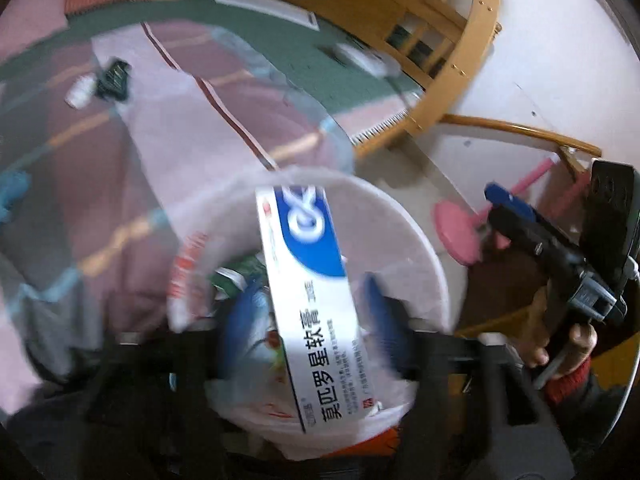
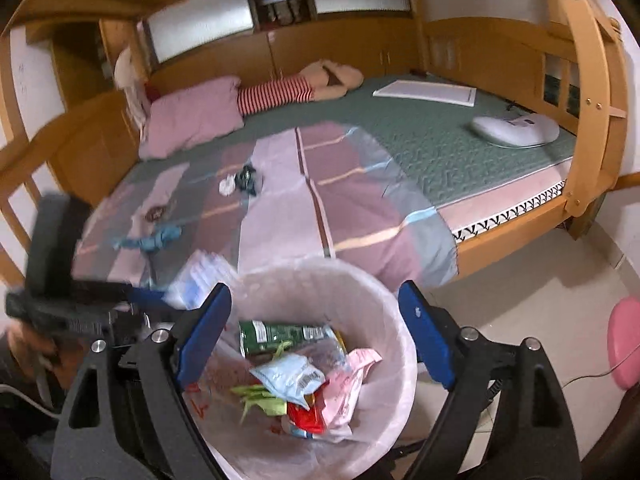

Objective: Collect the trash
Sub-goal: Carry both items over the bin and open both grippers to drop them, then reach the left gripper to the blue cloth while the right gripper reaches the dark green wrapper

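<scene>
A white bin with a plastic liner (image 2: pixel 372 280) stands on the floor by the bed and holds several wrappers (image 2: pixel 296 376). My left gripper (image 1: pixel 316 312) is above the bin (image 1: pixel 424 248), with a white and blue ointment box (image 1: pixel 316 304) between its open, blurred blue fingers (image 1: pixel 378 300); the box seems loose. My right gripper (image 2: pixel 316 336) is open and empty over the bin. It shows in the left wrist view (image 1: pixel 516 208) at the right. More trash lies on the bed: a dark wrapper (image 2: pixel 248 178) with a white scrap (image 2: pixel 227 185), and a blue scrap (image 2: pixel 158 238).
The wooden bed (image 2: pixel 520 216) has a pink striped blanket (image 2: pixel 360 208), a pink pillow (image 2: pixel 192 116), a white pad (image 2: pixel 516 130) and a white board (image 2: pixel 428 91). A pink stool (image 2: pixel 624 340) stands on the tiled floor to the right of the bin.
</scene>
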### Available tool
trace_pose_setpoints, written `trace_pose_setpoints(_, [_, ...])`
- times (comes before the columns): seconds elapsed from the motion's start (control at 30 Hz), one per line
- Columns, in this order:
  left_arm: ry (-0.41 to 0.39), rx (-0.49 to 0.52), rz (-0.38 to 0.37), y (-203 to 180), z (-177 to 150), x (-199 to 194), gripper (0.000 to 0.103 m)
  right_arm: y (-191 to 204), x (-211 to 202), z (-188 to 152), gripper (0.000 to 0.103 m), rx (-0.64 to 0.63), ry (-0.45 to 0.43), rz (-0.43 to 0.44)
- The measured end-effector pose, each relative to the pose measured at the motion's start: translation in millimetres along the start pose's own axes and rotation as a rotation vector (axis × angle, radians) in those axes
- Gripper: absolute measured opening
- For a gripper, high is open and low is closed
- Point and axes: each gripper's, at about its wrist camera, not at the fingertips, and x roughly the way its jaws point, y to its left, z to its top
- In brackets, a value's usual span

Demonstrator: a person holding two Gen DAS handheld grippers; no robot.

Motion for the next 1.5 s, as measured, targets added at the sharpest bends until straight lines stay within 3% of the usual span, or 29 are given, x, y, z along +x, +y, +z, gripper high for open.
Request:
trace_pose_setpoints(0.07, [0.006, -0.015, -0.014, 3.8, 0.5, 5.4, 0.084, -0.7, 2.4, 1.2, 0.085, 0.005, -0.001, 0.000])
trace_pose_setpoints(0.13, [-0.007, -0.025, 0.025, 13.3, 3.6, 1.9, 0.085, -2.3, 7.4, 4.0, 0.087, 0.011, 0.012, -0.003])
trace_pose_setpoints(0.23, [-0.085, -0.037, 0.180, 41.7, 12.8, -24.9, 0.084, -0.7, 19.2, 7.3, 0.087, 0.032, 0.045, 0.013])
trace_pose_setpoints(0.43, [-0.186, -0.114, 0.611, 150.9, 43.5, -77.5, 0.084, 21.1, 77.9, 25.9, 0.087, 0.018, 0.152, -0.077])
trace_pose_setpoints(0.53, [-0.160, -0.168, 0.682, 200.7, 58.4, -85.3, 0.084, 40.1, 116.5, 43.8, 0.087, -0.019, 0.143, -0.102])
trace_pose_setpoints(0.7, [-0.070, -0.180, 0.664, 252.3, 68.9, -73.8, 0.084, 85.5, 189.5, 86.2, 0.087, -0.091, 0.105, -0.090])
trace_pose_setpoints(0.83, [-0.037, -0.181, 0.633, 269.2, 69.8, -61.1, 0.084, 135.4, 247.8, 109.3, 0.087, -0.257, 0.051, -0.088])
trace_pose_setpoints(0.87, [-0.039, -0.189, 0.609, 272.5, 70.2, -57.7, 0.084, 152.4, 265.3, 111.2, 0.087, -0.338, 0.030, -0.066])
trace_pose_setpoints(0.97, [-0.034, -0.205, 0.545, 285.5, 66.8, -45.6, 0.084, 183.3, 301.3, 107.9, 0.087, -0.528, -0.015, -0.110])
trace_pose_setpoints(1.1, [-0.025, -0.200, 0.519, 291.6, 60.5, -31.8, 0.082, 205.2, 336.6, 95.7, 0.088, -0.702, -0.038, -0.177])
trace_pose_setpoints(1.17, [-0.019, -0.191, 0.540, 295.3, 59.0, -27.8, 0.076, 209.7, 356.2, 88.0, 0.089, -0.750, -0.012, -0.188])
trace_pose_setpoints(1.27, [-0.030, -0.193, 0.549, 299.1, 60.6, -32.7, 0.055, 212.4, 377.2, 81.2, 0.089, -0.773, 0.031, -0.179])
trace_pose_setpoints(1.37, [-0.059, -0.244, 0.485, 308.6, 61.4, -37.5, 0.031, 214.1, 391.8, 77.8, 0.089, -0.755, 0.077, -0.152])
trace_pose_setpoints(1.4, [-0.060, -0.259, 0.463, 311.6, 61.1, -36.2, 0.013, 214.8, 394.8, 77.8, 0.089, -0.744, 0.088, -0.140])
trace_pose_setpoints(1.5, [-0.060, -0.288, 0.436, 315.1, 57.6, -32.6, 0.010, 216.4, 395.2, 80.9, 0.089, -0.710, 0.096, -0.122])
